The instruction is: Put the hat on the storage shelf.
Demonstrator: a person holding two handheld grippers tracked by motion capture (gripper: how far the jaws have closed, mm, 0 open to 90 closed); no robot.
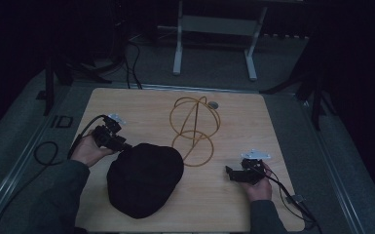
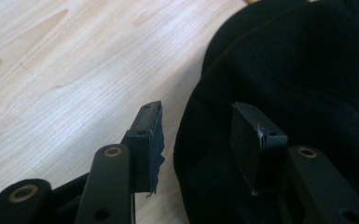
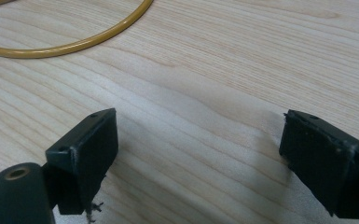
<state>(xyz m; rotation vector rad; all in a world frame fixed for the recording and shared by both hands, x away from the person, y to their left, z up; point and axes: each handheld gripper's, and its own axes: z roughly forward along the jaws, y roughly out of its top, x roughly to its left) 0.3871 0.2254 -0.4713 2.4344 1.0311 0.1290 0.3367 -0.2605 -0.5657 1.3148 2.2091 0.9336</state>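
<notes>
A black cap (image 1: 145, 178) lies on the wooden table (image 1: 126, 105), near the front and left of centre. Behind it stands a gold wire hat stand (image 1: 194, 124) with a ring base. My left gripper (image 1: 121, 145) is at the cap's upper left edge, open; in the left gripper view its jaws straddle the rim of the black cap (image 2: 298, 84), one pad over bare wood, the other over the fabric. My right gripper (image 1: 230, 172) hovers open above bare wood to the right of the cap. The ring base (image 3: 74, 39) curves across the top left of the right gripper view.
A small round grey disc (image 1: 213, 105) is set into the table behind the stand. Cables (image 1: 44, 153) trail off the table's left and right sides. A white frame (image 1: 214, 39) stands on the floor beyond the far edge.
</notes>
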